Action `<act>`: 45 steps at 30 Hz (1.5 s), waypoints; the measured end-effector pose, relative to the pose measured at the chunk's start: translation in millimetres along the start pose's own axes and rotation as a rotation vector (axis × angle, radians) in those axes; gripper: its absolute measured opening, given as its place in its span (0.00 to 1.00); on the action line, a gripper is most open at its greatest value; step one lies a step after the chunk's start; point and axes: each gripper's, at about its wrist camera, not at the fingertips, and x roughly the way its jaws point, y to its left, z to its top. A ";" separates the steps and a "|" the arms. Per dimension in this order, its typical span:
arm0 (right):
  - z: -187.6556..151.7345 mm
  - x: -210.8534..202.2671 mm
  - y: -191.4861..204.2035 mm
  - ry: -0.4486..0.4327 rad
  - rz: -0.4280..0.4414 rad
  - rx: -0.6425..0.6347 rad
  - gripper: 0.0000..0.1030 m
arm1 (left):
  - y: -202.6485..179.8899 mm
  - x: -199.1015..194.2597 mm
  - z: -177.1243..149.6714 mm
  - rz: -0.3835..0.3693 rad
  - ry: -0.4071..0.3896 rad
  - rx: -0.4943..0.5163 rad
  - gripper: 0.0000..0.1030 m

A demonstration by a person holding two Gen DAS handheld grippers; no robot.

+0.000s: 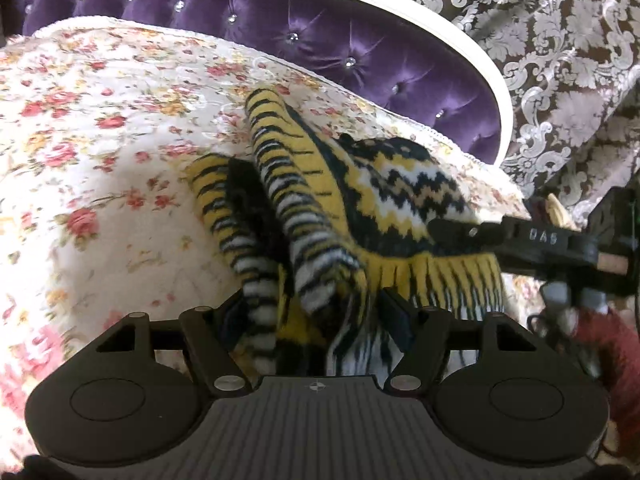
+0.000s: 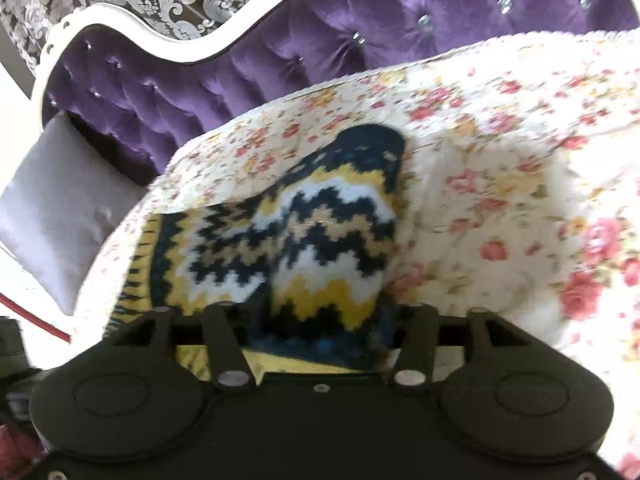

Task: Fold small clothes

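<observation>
- Nearest, the left gripper (image 1: 316, 312) — matte black, with ribbed plastic behind two round hubs — has its jaws clamped on a thick bunch of the knitted sweater (image 1: 320, 216), the striped yellow, black and white wool crowding the whole gap.
- The right gripper (image 2: 320, 316), the same black build, likewise has its jaws closed on a fold of that sweater (image 2: 296, 232); a zigzag band of mustard, white and navy wool fills the space between them.
- The small sweater hangs rumpled between the two tools and trails onto the floral bedspread (image 1: 100, 140), its ribbed hem bunched and its stepped chevron panel facing up.
- In the left view the right gripper (image 1: 472, 234) reaches in from the side; raised letters on its black arm read "DAS".
- The bedspread is soft and cream, printed with red and yellow roses — broad bare stretches lie to either side of the garment, ending in a corded edge.
- Beyond stands a tufted purple velvet headboard (image 2: 360, 40) with crystal buttons and a curved white frame; a grey satin cushion (image 2: 60, 208) leans at its end.
- Farthest, brown wallpaper (image 1: 560, 40) carries silvery damask scrolls.
</observation>
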 end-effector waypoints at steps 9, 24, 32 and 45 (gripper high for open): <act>-10.9 -56.4 27.6 -0.183 -0.114 -0.152 0.58 | -22.1 -61.8 13.9 0.210 -0.203 0.135 0.64; -58.3 -40.9 46.9 -0.131 -0.161 -0.271 0.25 | -10.4 1.7 10.8 0.277 -0.111 0.070 0.73; -65.9 -34.5 49.5 -0.124 -0.175 -0.298 0.25 | -13.1 3.7 4.1 0.311 -0.134 0.108 0.88; -76.2 -41.9 61.4 -0.180 -0.183 -0.331 0.53 | -17.4 -34.5 -10.9 0.317 -0.267 0.115 0.87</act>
